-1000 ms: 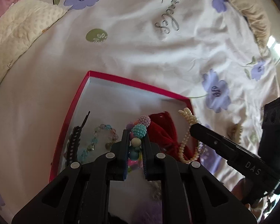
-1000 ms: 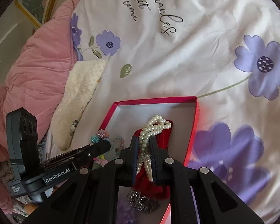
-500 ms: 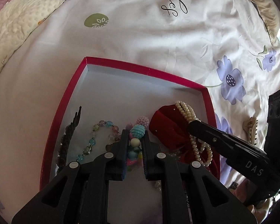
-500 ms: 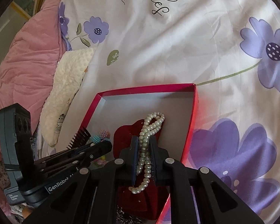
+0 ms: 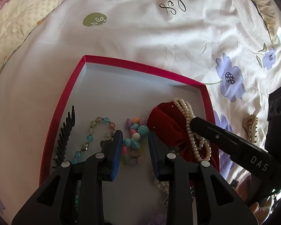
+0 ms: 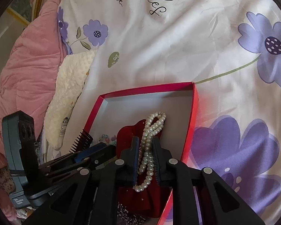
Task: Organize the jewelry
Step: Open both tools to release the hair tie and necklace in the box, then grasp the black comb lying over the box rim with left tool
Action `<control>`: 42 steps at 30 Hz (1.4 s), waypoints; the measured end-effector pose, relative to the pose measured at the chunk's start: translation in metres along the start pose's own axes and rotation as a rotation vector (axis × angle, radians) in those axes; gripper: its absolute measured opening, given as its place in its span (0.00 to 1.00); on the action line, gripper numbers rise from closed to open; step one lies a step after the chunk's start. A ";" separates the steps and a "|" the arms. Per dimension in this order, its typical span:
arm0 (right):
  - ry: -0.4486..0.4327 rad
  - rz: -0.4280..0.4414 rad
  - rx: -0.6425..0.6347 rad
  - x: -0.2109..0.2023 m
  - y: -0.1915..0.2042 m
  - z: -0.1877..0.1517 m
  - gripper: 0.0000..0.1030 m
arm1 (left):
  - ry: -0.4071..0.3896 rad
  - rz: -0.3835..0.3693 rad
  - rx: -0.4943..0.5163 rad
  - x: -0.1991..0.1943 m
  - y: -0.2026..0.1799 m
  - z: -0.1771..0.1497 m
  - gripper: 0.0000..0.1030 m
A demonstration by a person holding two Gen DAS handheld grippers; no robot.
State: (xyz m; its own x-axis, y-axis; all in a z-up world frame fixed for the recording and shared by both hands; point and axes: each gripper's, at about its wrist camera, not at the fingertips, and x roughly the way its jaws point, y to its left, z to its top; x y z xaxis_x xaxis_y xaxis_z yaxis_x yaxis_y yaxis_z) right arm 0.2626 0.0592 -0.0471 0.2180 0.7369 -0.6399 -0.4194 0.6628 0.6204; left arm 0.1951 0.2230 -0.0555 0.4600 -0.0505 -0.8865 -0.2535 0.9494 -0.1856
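Note:
A red box with a pale floor lies on the flowered sheet. My left gripper hangs just above its floor with the jaws opening. The colourful bead bracelet lies loose between the pads. Left of it are a glass-bead bracelet and a black comb clip. My right gripper is low over a red velvet pouch. Its jaws are starting to open, but the pads still touch the pearl necklace. The necklace is draped over the pouch.
A beige claw clip lies on the sheet right of the box. A cream dotted blanket and a pink quilt are bunched to the left. Something silvery shows under the right gripper, near the box's front.
The left jaws have spread and let go of the colourful bead bracelet, which now rests in the box. The right gripper has sunk, laying the pearls on the pouch, and its jaws are slightly wider.

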 end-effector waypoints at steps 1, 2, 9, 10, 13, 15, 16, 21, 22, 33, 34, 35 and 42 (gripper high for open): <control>-0.001 0.000 0.001 -0.001 0.000 0.000 0.17 | 0.002 -0.001 0.001 0.000 0.000 0.000 0.26; -0.003 0.003 0.004 -0.002 0.000 0.000 0.17 | 0.003 -0.002 0.002 0.000 -0.001 0.000 0.27; -0.026 0.044 0.033 -0.015 -0.001 0.000 0.29 | -0.004 -0.006 -0.007 -0.010 0.000 -0.007 0.36; -0.034 0.056 0.039 -0.020 -0.001 -0.001 0.35 | -0.009 -0.011 -0.008 -0.013 0.000 -0.009 0.38; -0.059 0.083 0.047 -0.033 0.002 -0.003 0.42 | -0.035 -0.034 -0.004 -0.029 -0.003 -0.016 0.47; -0.081 0.101 0.056 -0.044 0.003 -0.006 0.44 | -0.053 -0.041 0.000 -0.039 -0.005 -0.021 0.52; -0.091 0.106 0.060 -0.049 0.003 -0.008 0.45 | -0.060 -0.046 -0.001 -0.044 -0.005 -0.024 0.54; -0.120 0.133 0.098 -0.069 0.001 -0.018 0.45 | -0.098 -0.089 -0.023 -0.073 -0.004 -0.038 0.70; -0.127 0.138 0.104 -0.074 0.000 -0.021 0.47 | -0.108 -0.100 -0.026 -0.080 -0.004 -0.041 0.74; -0.170 0.150 0.159 -0.108 -0.009 -0.061 0.57 | -0.171 -0.189 -0.052 -0.131 -0.002 -0.087 0.83; -0.175 0.152 0.164 -0.112 -0.010 -0.065 0.57 | -0.176 -0.194 -0.057 -0.134 -0.001 -0.090 0.83; -0.182 0.156 0.171 -0.116 -0.010 -0.070 0.58 | -0.182 -0.199 -0.063 -0.138 0.000 -0.095 0.83; -0.196 0.167 0.164 -0.130 -0.004 -0.091 0.60 | -0.209 -0.211 -0.115 -0.158 0.024 -0.133 0.83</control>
State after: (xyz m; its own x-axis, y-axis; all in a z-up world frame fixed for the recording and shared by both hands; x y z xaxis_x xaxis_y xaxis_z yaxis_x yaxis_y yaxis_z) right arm 0.1559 -0.0511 -0.0071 0.3304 0.8384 -0.4336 -0.3194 0.5316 0.7845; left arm 0.0034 0.2130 0.0239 0.6744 -0.1668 -0.7193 -0.2225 0.8830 -0.4134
